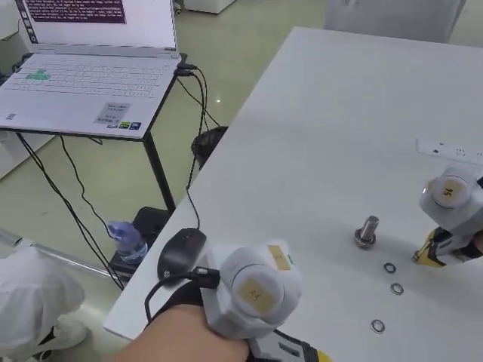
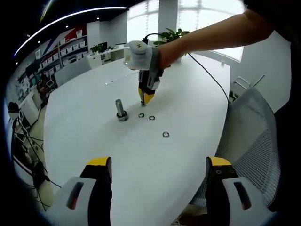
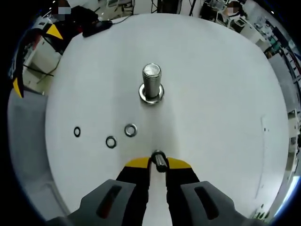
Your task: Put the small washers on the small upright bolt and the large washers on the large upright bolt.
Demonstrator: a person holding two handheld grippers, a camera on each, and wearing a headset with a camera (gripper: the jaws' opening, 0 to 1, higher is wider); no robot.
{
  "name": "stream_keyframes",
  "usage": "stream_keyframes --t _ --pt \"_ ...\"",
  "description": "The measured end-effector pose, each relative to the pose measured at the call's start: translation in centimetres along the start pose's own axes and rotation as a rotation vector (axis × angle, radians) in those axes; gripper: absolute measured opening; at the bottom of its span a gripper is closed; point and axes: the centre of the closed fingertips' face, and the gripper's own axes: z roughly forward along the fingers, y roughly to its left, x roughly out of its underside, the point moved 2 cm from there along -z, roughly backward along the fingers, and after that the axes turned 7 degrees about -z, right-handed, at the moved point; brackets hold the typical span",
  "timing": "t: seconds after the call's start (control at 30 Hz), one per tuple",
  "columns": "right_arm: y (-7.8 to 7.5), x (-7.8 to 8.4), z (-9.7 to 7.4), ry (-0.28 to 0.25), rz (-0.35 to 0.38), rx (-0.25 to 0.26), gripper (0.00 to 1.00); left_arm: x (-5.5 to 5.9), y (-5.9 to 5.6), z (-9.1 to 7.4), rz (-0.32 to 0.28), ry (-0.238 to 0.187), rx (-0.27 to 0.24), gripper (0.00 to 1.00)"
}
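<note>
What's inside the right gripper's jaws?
A small metal stud, likely the small bolt, pinched end-up in the right gripper. Its lower part is covered by the jaws.

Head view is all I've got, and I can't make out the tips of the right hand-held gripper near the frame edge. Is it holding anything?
Observer: Yes. In the right gripper view, the right hand-held gripper is shut on a small bolt, seen end-on between the yellow tips.
Operator: And the left one, open or shut? I see just its back.
Observer: Open. In the left gripper view, the left hand-held gripper has its jaws wide apart with nothing between them.
</note>
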Motion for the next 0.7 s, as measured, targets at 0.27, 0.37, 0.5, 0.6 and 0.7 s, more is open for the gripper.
stream_keyframes --t 0.27,0.37,0.5,0.6,0.7 --pt "0.12 0.53 0.30 0.014 -0.004 -0.002 0.13 0.05 -0.06 0.08 -0.002 0.005 0.000 0.81" --pt "0.22 0.61 0.38 0.017 -0.007 -0.003 0.13 -0.02 -0.04 0.03 -0.002 0.004 -0.001 0.80" --pt "0.11 0.55 0.41 0.011 -0.002 -0.002 0.13 0.08 0.01 -0.08 -0.006 0.012 -0.003 0.79" --pt "0.08 0.54 0.43 0.012 0.000 -0.003 0.13 0.14 0.08 -0.13 -0.003 0.012 -0.004 0.79" --pt "0.06 0.51 0.44 0.012 -0.001 -0.003 0.13 0.10 0.01 -0.14 -0.005 0.010 -0.004 0.79"
